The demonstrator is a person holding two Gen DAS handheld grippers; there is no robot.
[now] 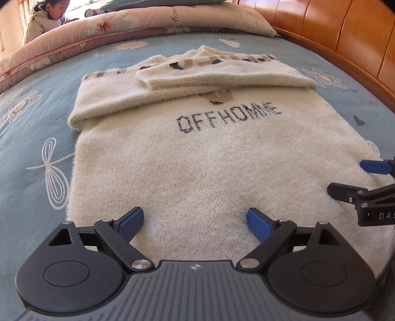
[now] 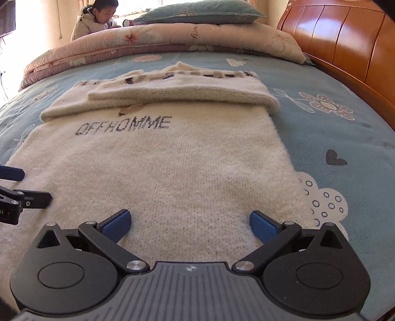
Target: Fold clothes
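Cream sweater (image 1: 197,158) mid-frame, sleeves folded across top; left gripper (image 1: 195,219) and right gripper (image 2: 190,222) wide apart over lower hem, probably for a lengthwise fold.

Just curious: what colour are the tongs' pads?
Blue pads, clearest in the right wrist view.

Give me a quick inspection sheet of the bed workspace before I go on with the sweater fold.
Surface: bed sheet, blue with a flower print, flat.
Job's things: cream sweater spread out, its sleeves folded across the top.
Clutter: nothing seen on the sheet near the sweater.
Grippers: left gripper and right gripper both open, empty, over the near hem.
Cables: nothing seen.
Surroundings: folded quilt, pillow, wooden headboard, a person beyond the bed.
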